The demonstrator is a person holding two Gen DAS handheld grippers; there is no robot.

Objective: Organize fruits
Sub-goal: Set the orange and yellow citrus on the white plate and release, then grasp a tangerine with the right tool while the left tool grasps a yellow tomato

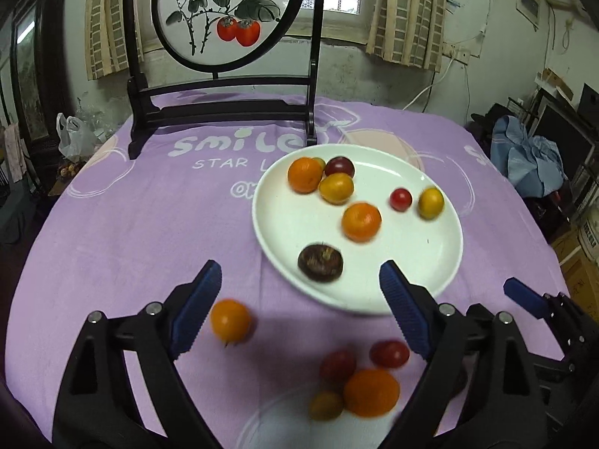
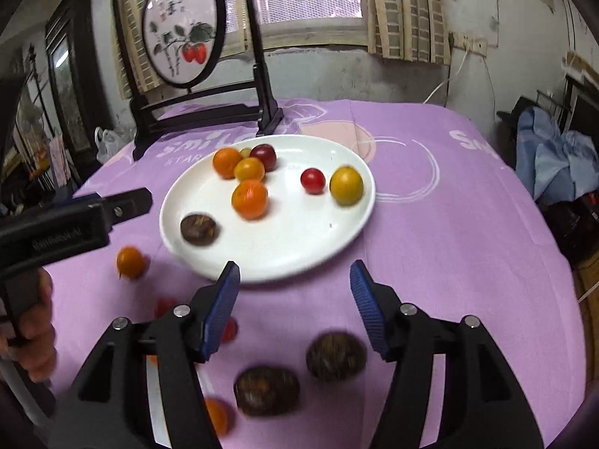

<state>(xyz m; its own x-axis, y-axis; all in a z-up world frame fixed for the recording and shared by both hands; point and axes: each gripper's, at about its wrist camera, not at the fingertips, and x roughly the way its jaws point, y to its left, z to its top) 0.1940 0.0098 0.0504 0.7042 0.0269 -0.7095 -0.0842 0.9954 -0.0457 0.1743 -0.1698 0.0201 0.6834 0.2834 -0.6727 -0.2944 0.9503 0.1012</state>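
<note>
A white plate (image 1: pixel 284 224) (image 2: pixel 299 239) on the purple cloth holds several fruits: oranges, yellow and red tomatoes and a brown chestnut-like fruit (image 1: pixel 320 262) (image 2: pixel 198 228). My left gripper (image 1: pixel 295 280) is open and empty, near the plate's front edge. Loose on the cloth lie an orange tomato (image 1: pixel 230 321) (image 2: pixel 130 262), red tomatoes (image 1: pixel 389 353), an orange (image 1: pixel 370 393) and a yellowish tomato (image 1: pixel 325 406). My right gripper (image 2: pixel 295 277) is open and empty, above two brown fruits (image 2: pixel 336 356) (image 2: pixel 266 390) on the cloth.
A dark wooden stand with a round painted screen (image 1: pixel 224 15) (image 2: pixel 183 37) stands at the table's far side behind the plate. The left gripper's body (image 2: pixel 75 220) shows at the left of the right wrist view. Clutter lies beyond the table's right edge (image 1: pixel 531 164).
</note>
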